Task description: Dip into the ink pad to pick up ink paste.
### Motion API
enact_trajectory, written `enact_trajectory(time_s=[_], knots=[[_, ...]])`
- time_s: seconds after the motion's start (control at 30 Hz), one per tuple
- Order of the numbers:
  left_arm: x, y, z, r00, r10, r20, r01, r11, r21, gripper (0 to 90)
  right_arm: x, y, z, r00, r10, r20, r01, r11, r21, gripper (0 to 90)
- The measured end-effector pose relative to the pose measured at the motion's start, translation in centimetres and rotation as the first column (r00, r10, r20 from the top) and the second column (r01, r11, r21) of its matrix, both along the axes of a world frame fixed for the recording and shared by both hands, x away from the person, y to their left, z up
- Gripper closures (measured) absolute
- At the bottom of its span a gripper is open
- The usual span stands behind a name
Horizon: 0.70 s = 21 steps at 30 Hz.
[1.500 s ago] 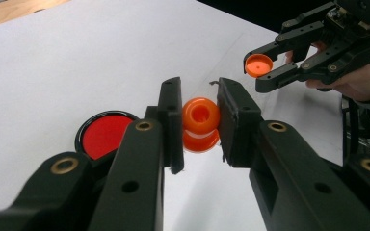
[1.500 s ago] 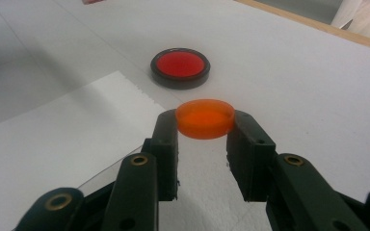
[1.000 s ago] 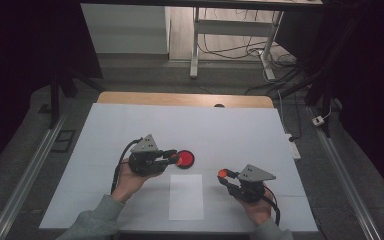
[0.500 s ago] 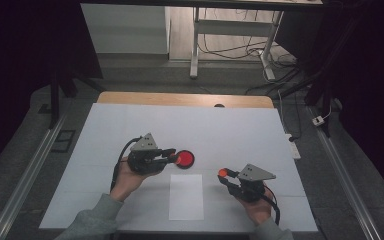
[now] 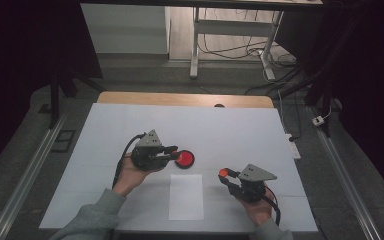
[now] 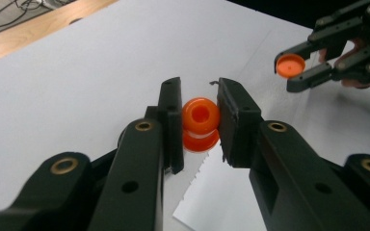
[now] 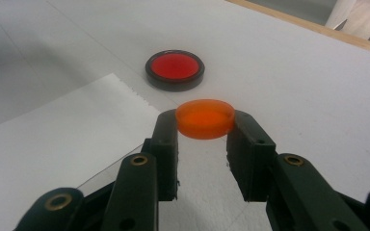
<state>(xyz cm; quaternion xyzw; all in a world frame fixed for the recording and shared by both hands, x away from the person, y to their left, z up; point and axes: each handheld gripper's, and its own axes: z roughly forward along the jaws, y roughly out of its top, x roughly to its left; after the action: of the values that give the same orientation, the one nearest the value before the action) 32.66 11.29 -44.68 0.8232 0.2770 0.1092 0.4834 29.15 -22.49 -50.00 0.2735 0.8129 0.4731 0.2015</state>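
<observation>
White table [image 5: 130, 125]: sheet of white paper [image 5: 186, 196] at centre. Left gripper [image 6: 200, 113], jaws nearly closed, clamps a small orange plastic bottle [image 6: 200, 115] beside the paper. Right gripper [image 7: 205, 126], jaws part-open, pinches a flat orange plastic cap [image 7: 205, 118] by its rim; likely light, stiff, slippery.

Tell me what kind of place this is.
Most likely a lab or workshop bench set up for recording handling work. A white sheet covers the wooden table, metal rails run along both sides, and loose cables lie on the floor beneath a metal frame behind it.

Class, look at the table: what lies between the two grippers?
In the high view, between the left gripper and right gripper lie the red-filled black dish and the top of the white paper sheet.
</observation>
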Motion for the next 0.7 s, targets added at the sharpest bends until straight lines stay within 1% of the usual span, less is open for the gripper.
enact_trajectory(time_s=[0.23, 0.37, 0.5, 0.6, 0.7], knots=[[0.5, -0.4, 0.5, 0.9999, 0.003, 0.014, -0.004, 1.0000, 0.006, 72.6, 0.0, -0.1, -0.1, 1.0000, 0.001, -0.007, -0.001, 1.000, 0.008, 64.8], [1.0, -0.5, 0.8, 0.9998, 0.008, 0.019, -0.008, 0.9999, 0.008, 72.6, 0.1, 0.0, -0.1, 1.0000, 0.002, -0.006, -0.002, 1.000, 0.002, 64.8], [1.3, -0.6, 1.0, 0.9998, 0.002, 0.018, -0.002, 1.0000, 0.006, 72.6, 0.1, 0.0, -0.1, 1.0000, 0.001, -0.007, -0.001, 1.000, 0.004, 64.8], [1.6, -0.6, 1.1, 0.9999, 0.001, 0.015, -0.002, 0.9999, 0.014, 72.6, 0.1, -0.1, 0.0, 1.0000, -0.002, -0.006, 0.002, 1.000, 0.014, 64.8], [1.9, -0.8, 1.1, 0.9999, 0.004, 0.013, -0.004, 0.9998, 0.017, 72.6, 0.1, -0.2, 0.0, 1.0000, -0.003, -0.006, 0.003, 1.000, 0.010, 64.8]])
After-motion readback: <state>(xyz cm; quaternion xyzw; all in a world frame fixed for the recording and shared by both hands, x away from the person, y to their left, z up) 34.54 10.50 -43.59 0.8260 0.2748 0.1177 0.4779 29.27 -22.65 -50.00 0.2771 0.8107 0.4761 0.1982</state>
